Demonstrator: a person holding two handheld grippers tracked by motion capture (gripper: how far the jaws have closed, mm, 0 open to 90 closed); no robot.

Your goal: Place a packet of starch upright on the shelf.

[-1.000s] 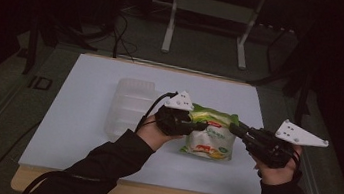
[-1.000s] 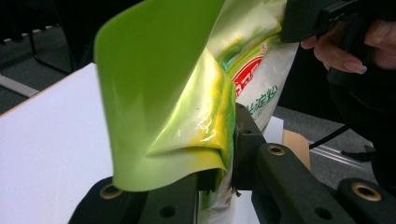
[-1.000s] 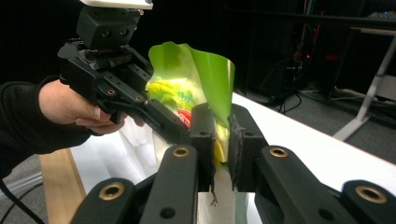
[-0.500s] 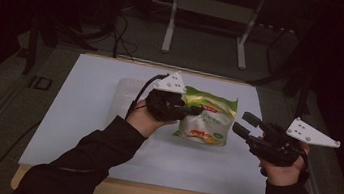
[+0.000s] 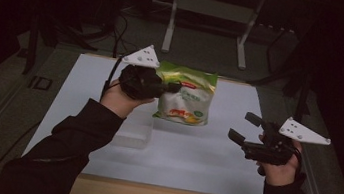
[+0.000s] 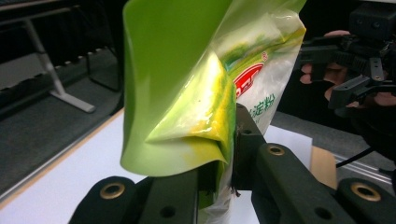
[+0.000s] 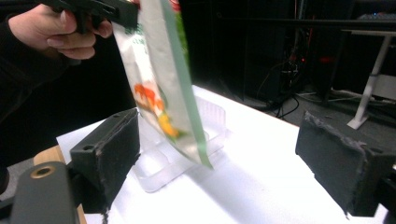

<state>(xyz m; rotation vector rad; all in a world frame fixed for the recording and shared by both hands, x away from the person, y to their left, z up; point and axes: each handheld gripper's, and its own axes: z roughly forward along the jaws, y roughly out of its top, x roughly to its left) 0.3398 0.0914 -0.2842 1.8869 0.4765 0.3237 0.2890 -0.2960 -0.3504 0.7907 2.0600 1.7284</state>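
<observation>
A green and white snack bag hangs in the air above the white table, held by its left edge in my left gripper. In the left gripper view the two black jaws are shut on the bag's crumpled green edge, at the left gripper. My right gripper stands open to the right of the bag, apart from it, low over the table. In the right gripper view its pads are spread wide, with the bag dangling beyond them.
A clear plastic tray lies on the white table top below and left of the bag; the right gripper view shows the tray behind the bag. Metal stand legs and cables lie on the dark floor beyond the table's far edge.
The left gripper has lifted the bag off the table, up and toward the far left. The right gripper has come away from the bag and drawn back to the right, open.
</observation>
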